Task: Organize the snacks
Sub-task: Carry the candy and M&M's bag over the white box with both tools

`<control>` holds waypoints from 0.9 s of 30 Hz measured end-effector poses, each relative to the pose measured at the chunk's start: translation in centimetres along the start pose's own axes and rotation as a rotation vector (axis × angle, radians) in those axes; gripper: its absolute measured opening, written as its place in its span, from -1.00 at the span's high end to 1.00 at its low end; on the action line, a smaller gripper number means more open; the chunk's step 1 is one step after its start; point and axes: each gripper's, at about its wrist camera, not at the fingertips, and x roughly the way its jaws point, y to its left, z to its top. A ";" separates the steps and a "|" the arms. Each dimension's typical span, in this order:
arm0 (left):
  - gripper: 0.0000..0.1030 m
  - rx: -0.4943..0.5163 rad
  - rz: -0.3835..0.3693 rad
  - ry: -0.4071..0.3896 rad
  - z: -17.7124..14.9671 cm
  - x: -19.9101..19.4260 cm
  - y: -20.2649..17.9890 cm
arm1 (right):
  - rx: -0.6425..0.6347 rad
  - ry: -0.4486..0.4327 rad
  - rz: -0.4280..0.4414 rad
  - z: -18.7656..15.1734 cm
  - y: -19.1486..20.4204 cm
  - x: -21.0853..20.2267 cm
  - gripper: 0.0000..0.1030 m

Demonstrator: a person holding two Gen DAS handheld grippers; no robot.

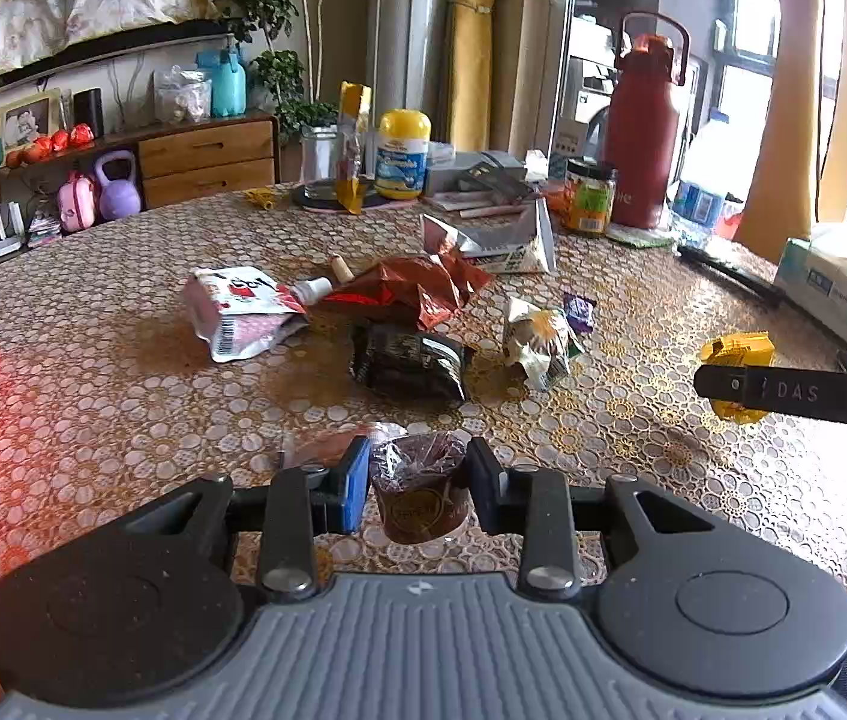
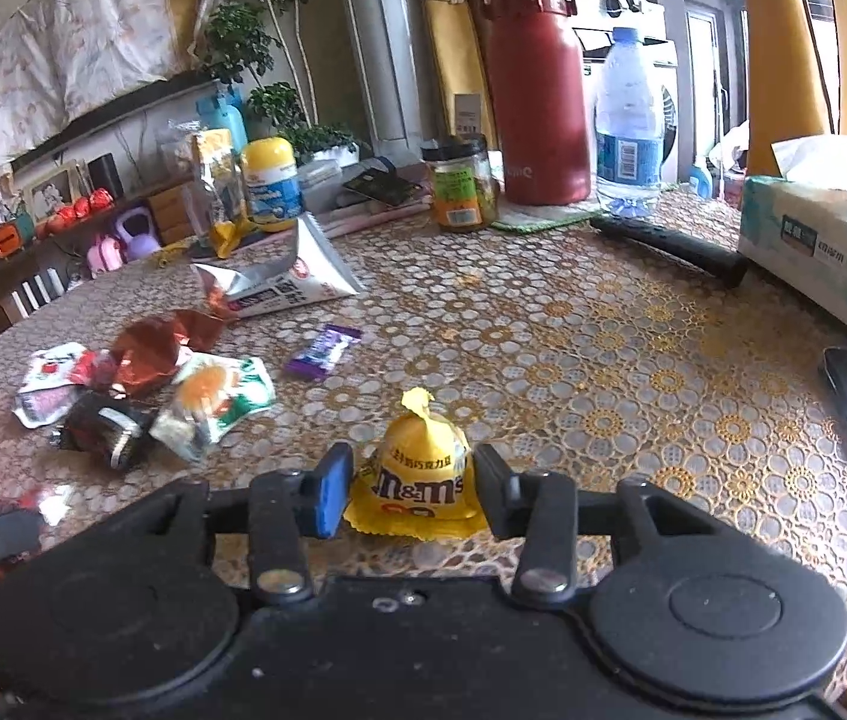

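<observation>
Snacks: loose packets [image 1: 405,324] are lying mid-worktop [image 1: 123,408].
Left gripper [image 1: 417,489]: jaws are clamping a brown sweet [image 1: 420,498].
Right gripper [image 2: 408,489]: jaws are bracketing the yellow candy bag [image 2: 420,474], pad contact unclear.
Advice: squeeze gently, lifting straight up.

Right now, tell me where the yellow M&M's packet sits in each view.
Left wrist view: the yellow M&M's packet is at the right edge, partly hidden behind the other tool's black finger.
Right wrist view: the same packet is at bottom centre, between the right tool's fingers on the table.
Shared landmark: the red flask stands at the table's far side in both views.
</observation>
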 end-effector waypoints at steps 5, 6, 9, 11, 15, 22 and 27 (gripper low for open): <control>0.35 -0.025 0.012 -0.030 0.2 -1.8 0.9 | -0.014 -0.014 0.031 0.0 1.6 -1.7 0.17; 0.35 -0.030 0.014 -0.036 0.2 -2.2 1.1 | -0.018 -0.017 0.037 0.0 1.9 -2.0 0.17; 0.35 -0.045 0.024 -0.060 0.5 -3.4 1.9 | -0.038 -0.028 0.060 0.0 3.2 -3.0 0.16; 0.35 -0.055 0.029 -0.078 0.6 -4.3 2.4 | -0.056 -0.038 0.078 0.1 4.4 -3.7 0.16; 0.35 -0.080 0.046 -0.113 0.9 -6.1 3.7 | -0.087 -0.059 0.114 0.4 6.4 -5.1 0.16; 0.35 -0.109 0.079 -0.161 1.1 -8.8 5.9 | -0.150 -0.091 0.181 1.1 10.3 -7.1 0.16; 0.35 -0.130 0.119 -0.200 1.3 -11.1 7.9 | -0.198 -0.105 0.239 1.4 13.4 -8.2 0.16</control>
